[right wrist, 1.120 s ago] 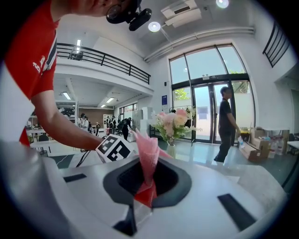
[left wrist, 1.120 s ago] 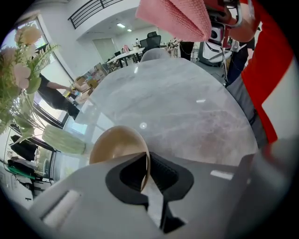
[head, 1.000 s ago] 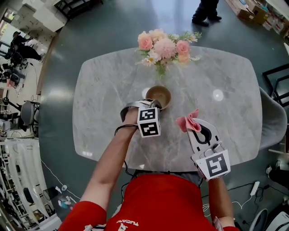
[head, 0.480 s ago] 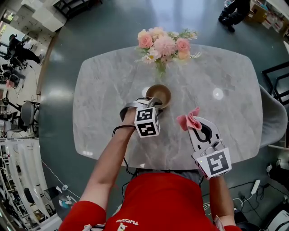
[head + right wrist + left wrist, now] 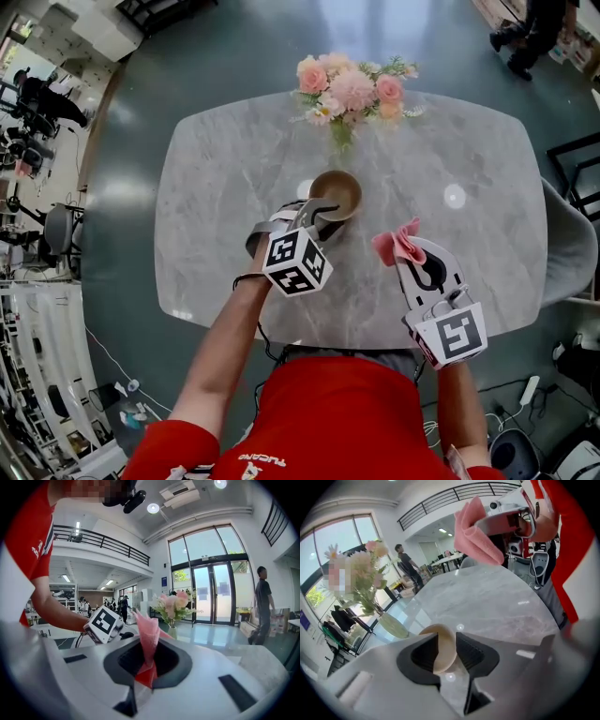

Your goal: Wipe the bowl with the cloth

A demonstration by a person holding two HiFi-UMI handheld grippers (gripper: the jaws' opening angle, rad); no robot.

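A tan bowl (image 5: 337, 192) stands upright on the grey marble table (image 5: 225, 178), near its middle. My left gripper (image 5: 317, 217) hovers just in front of the bowl, pointing down at it. Its jaws have just been opening. In the left gripper view the bowl (image 5: 440, 644) shows in the gap of the left gripper (image 5: 446, 648), and the pads do not press on it. My right gripper (image 5: 405, 255) is shut on a pink cloth (image 5: 396, 244), held above the table to the bowl's right. The cloth (image 5: 147, 634) sticks up from the jaws of the right gripper (image 5: 149, 660).
A glass vase of pink flowers (image 5: 349, 86) stands at the table's far edge behind the bowl. A grey chair (image 5: 567, 253) sits at the right end. A person (image 5: 532, 28) walks on the floor beyond the table.
My left gripper has let go of the bowl's rim, opened and lifted up and back. The bowl stays on the table. The right gripper with the cloth has held still.
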